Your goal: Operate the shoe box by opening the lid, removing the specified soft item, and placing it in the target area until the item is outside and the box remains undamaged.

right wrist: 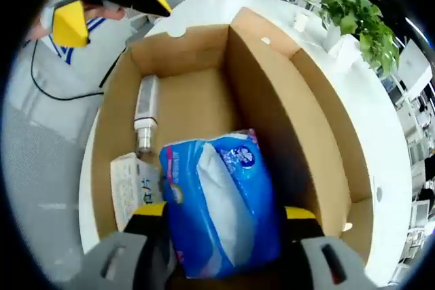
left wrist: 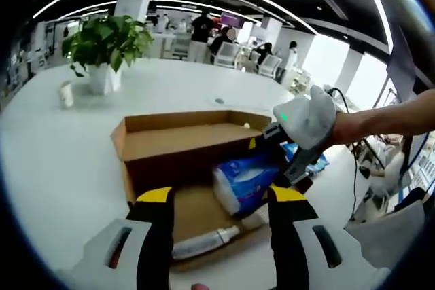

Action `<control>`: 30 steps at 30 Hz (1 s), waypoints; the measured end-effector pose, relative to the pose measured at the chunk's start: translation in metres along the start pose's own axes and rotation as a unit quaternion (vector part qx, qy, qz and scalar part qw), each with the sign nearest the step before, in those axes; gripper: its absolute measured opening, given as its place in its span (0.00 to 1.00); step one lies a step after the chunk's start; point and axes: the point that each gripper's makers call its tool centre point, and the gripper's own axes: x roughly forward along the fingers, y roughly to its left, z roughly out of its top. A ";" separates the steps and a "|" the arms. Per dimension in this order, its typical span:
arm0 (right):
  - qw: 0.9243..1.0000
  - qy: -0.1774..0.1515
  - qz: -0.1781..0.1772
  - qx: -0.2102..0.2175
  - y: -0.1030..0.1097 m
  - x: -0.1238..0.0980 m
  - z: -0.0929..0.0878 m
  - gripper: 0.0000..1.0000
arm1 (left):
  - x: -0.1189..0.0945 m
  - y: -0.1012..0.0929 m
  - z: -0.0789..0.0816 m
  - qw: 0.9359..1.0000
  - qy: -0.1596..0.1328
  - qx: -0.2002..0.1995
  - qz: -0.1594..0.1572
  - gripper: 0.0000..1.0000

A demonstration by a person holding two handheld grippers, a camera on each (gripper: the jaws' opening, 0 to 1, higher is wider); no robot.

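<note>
White desk point(left wrist: 54, 168) carries the open box point(right wrist: 272, 113), lid folded back so there's room to reach in. The blue tissue pack point(right wrist: 221, 202) is still inside, near one end, and the right gripper point(right wrist: 224, 219) has its fingers clamped on its sides, probably to lift it out. Left gripper point(left wrist: 221, 198) hovers at the box edge, fingers apart, holding nothing. A bottle point(right wrist: 145, 117) and a small packet point(right wrist: 129, 188) lie beside the pack; the packet's print is too blurry to read.

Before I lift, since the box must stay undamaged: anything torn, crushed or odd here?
Nothing stands out. The shoe box walls look straight and untorn, lid folded back. The blue tissue pack sits between the right gripper jaws, beside a bottle.
</note>
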 end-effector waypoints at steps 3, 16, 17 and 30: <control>1.000 0.007 0.005 -0.008 -0.002 0.005 0.000 0.62 | 0.001 -0.004 -0.002 1.000 0.006 0.007 -0.005 0.59; 0.999 0.042 0.019 -0.016 0.007 0.026 0.000 0.61 | 0.000 -0.013 -0.016 0.999 0.035 0.040 -0.007 0.68; 0.999 0.043 0.019 -0.013 0.007 0.027 0.000 0.62 | -0.001 -0.014 -0.015 0.999 0.032 0.036 -0.009 0.68; 0.999 0.045 0.013 -0.007 0.005 0.029 -0.005 0.59 | 0.005 -0.024 -0.029 0.992 0.073 0.098 -0.015 0.77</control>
